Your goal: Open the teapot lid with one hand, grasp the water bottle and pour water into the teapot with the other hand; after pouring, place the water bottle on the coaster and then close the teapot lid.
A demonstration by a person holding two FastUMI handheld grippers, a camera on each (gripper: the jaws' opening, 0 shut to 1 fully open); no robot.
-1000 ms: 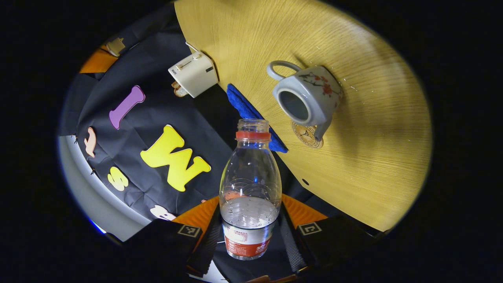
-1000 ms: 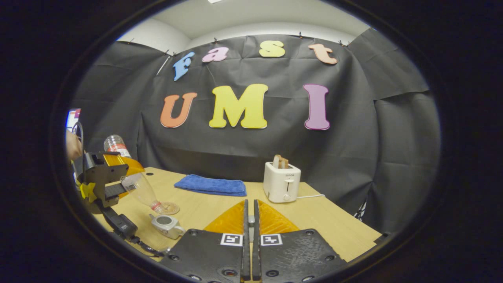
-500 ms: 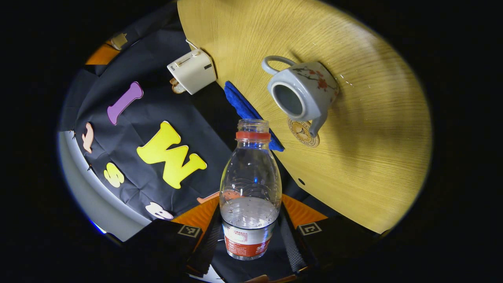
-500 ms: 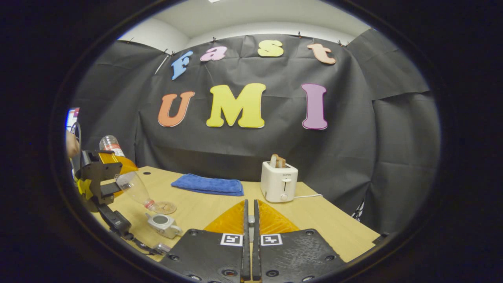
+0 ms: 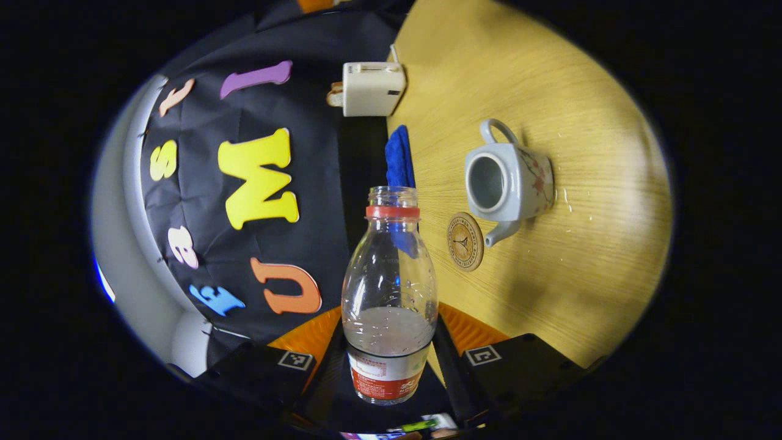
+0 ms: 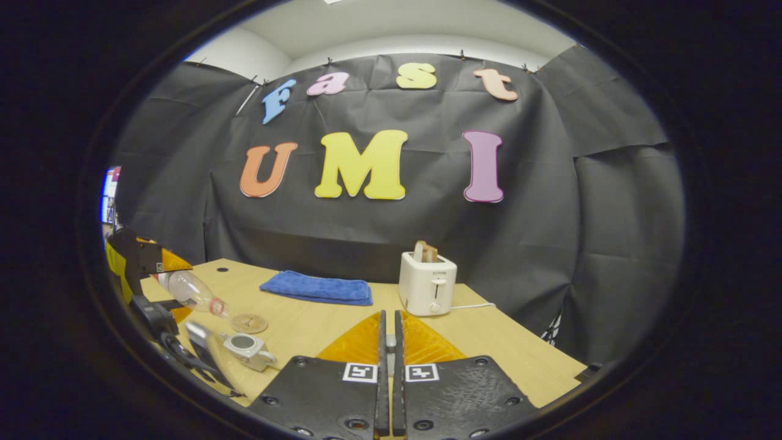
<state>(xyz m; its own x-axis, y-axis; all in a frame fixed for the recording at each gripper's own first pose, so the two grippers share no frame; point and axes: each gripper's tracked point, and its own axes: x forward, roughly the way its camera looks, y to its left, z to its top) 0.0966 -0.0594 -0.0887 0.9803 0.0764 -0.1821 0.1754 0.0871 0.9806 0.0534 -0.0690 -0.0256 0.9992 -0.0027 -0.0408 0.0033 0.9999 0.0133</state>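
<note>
Left tongs (image 5: pixel 389 366) clamping capless water bottle (image 5: pixel 389 293), teapot (image 5: pixel 508 183) lidless, right tongs (image 6: pixel 389 342) clenched, contents hidden.

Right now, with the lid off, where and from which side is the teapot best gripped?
By its loop handle, coming in from the toaster's side. The teapot stands upright on the table; the handle juts out opposite the spout, which points at the coaster. The body looks too broad for the fingers.
</note>
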